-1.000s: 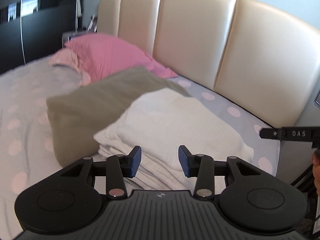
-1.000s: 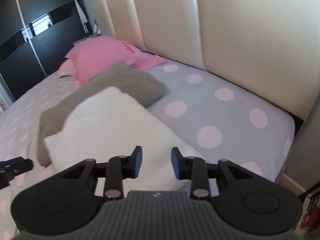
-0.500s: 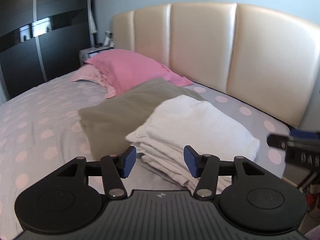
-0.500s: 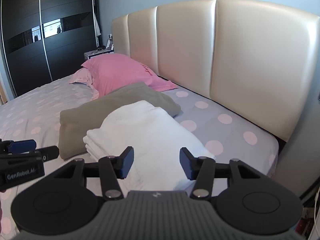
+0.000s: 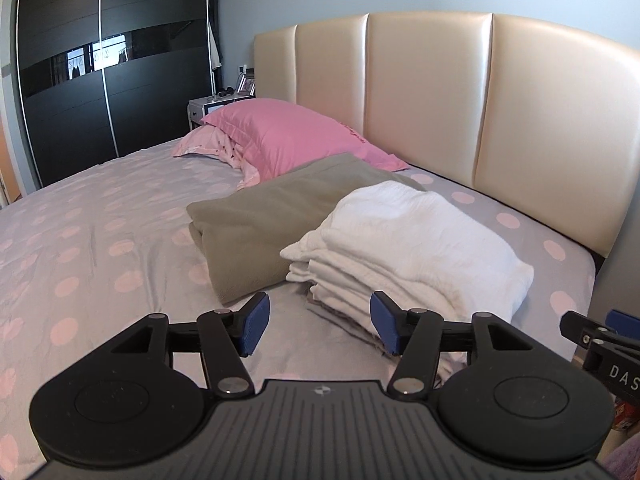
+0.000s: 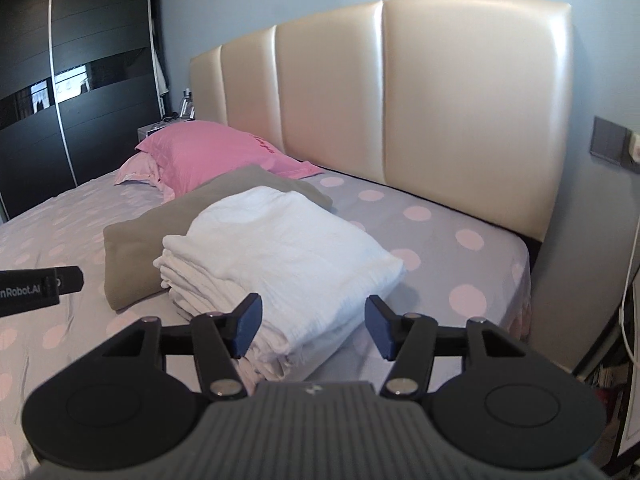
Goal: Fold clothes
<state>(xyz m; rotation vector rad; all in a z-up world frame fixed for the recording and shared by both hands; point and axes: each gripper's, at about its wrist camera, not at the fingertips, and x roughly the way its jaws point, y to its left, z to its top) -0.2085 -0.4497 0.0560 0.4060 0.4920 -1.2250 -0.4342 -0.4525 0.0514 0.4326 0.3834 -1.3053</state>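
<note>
A folded white garment [image 5: 404, 248] [image 6: 280, 256] lies in a neat stack on the bed, partly over a folded olive-grey cloth [image 5: 272, 220] [image 6: 132, 252]. My left gripper [image 5: 318, 328] hovers open just in front of the stack's near left corner, holding nothing. My right gripper [image 6: 312, 326] is open too, above the stack's near edge, its fingers apart and empty. The right gripper's tip [image 5: 600, 340] shows at the right edge of the left wrist view, and the left gripper's body [image 6: 36, 286] at the left edge of the right wrist view.
The bed sheet [image 5: 100, 248] is grey with pink dots. Pink pillows [image 5: 288, 136] [image 6: 208, 152] lie by the cream padded headboard [image 5: 420, 100]. A dark sliding wardrobe [image 5: 100, 72] stands behind, with a bedside table [image 5: 212, 106]. The bed's right edge [image 6: 524, 280] drops off near the wall.
Both grippers have pulled back and up from the white stack, so more of the bed and room shows. Both sets of fingers have spread wider. The stack stays in place.
</note>
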